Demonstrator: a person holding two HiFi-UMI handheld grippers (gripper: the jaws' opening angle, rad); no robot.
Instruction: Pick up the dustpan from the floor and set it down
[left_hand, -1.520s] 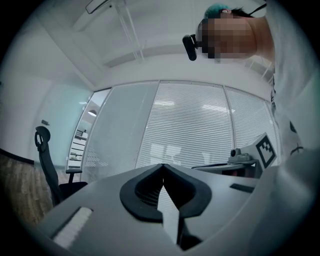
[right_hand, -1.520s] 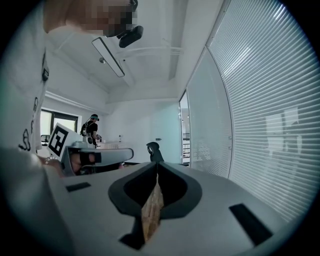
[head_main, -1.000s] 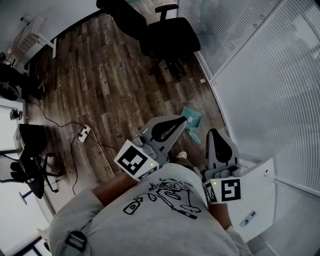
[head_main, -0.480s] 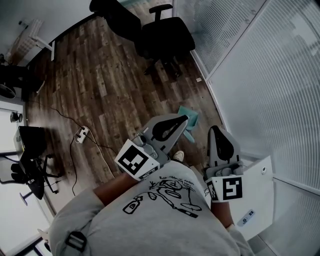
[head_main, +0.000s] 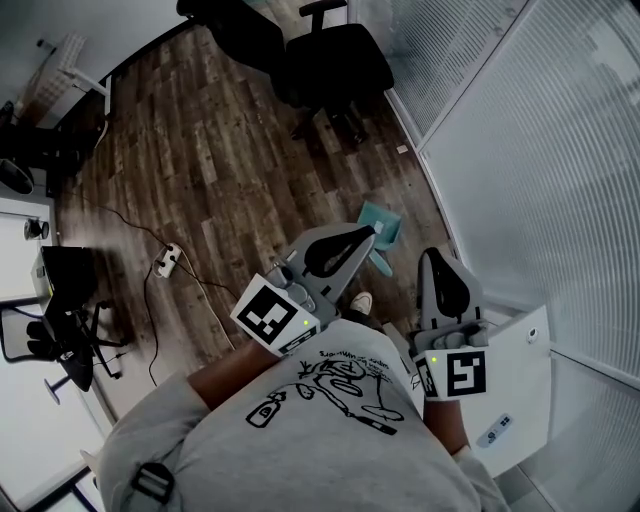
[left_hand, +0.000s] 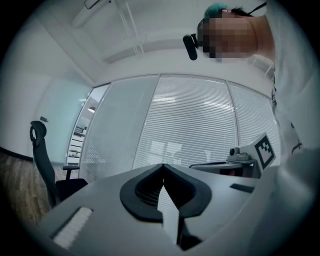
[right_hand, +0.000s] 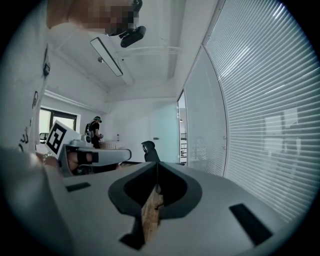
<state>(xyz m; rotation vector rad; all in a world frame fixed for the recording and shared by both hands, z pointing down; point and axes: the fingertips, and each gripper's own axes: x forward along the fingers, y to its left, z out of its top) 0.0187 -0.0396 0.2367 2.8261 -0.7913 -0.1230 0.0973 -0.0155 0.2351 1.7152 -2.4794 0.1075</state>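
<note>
A teal dustpan (head_main: 383, 232) lies on the dark wood floor (head_main: 230, 170) close to the frosted glass wall (head_main: 540, 150), seen in the head view just beyond my grippers. My left gripper (head_main: 368, 233) is held at chest height, level, its tip overlapping the dustpan in the picture but well above it. Its jaws meet at the tips (left_hand: 161, 165), shut and empty. My right gripper (head_main: 437, 257) is beside it to the right, also shut with nothing held (right_hand: 157, 163). Neither gripper view shows the dustpan.
Black office chairs (head_main: 335, 70) stand on the floor ahead. A white power strip (head_main: 166, 262) with a cable lies at left. Desks and dark equipment (head_main: 60, 320) line the left side. A white box (head_main: 512, 385) sits by my right hand. Another person (right_hand: 95, 131) stands far off.
The view has shifted slightly; the dustpan now sits a little higher and nearer the left gripper's tip. Both grippers stay shut and held at the same height.
</note>
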